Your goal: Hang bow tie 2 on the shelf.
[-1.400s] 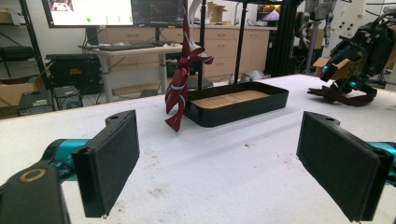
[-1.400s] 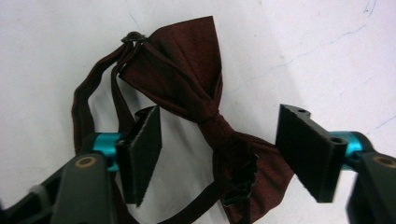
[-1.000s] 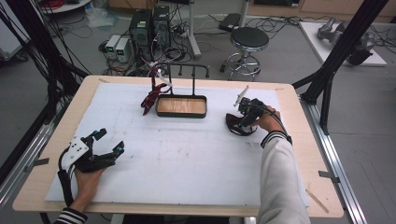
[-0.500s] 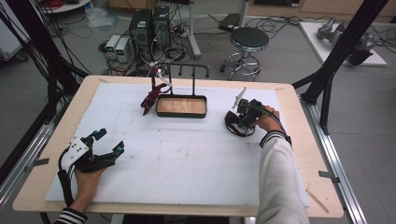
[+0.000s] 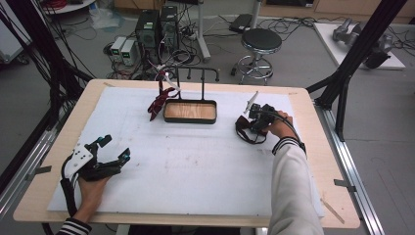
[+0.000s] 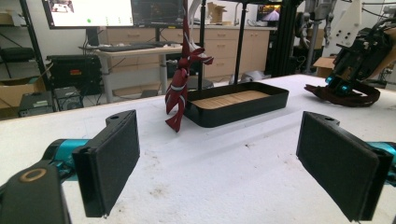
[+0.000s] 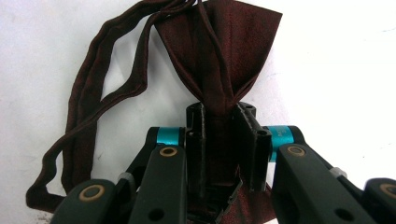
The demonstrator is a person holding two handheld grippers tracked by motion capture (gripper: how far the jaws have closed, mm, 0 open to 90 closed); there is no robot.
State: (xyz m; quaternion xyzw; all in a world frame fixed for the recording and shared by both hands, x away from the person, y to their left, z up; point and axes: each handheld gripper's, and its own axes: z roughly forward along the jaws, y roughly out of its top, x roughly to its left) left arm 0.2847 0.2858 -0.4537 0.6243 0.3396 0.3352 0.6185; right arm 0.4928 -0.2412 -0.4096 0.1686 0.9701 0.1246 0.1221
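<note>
White foam sheet (image 5: 195, 166) over a wooden table (image 5: 44, 191), lab floor and cabling beyond the far edge. Dark red bow tie (image 7: 224, 60) lies flat on the sheet at right, a little right of the tray (image 5: 190, 111), its strap (image 7: 88, 121) looped out to one side. Right gripper (image 5: 252, 120) is set down on the bow tie; its jaws have just been closing and are now pinched tight on the knot at the middle, cloth bunched between the pads. The pick is judged made; a lift is judged to be the next step, with the strap left to trail.

Second tie, red with pale stripes (image 5: 159, 100), hangs from the rack (image 5: 195, 73) at the tray's far-left corner, its tip touching the sheet. One free hook is seen at the rack's right end.

Left gripper (image 5: 110, 156) is held near the near-left corner, jaws wide, nothing between them.

Open sheet is available between bow tie and tray. Right table edge is near the right hand (image 5: 279, 125); the tray wall and rack post are judged the snag points for the strap.
</note>
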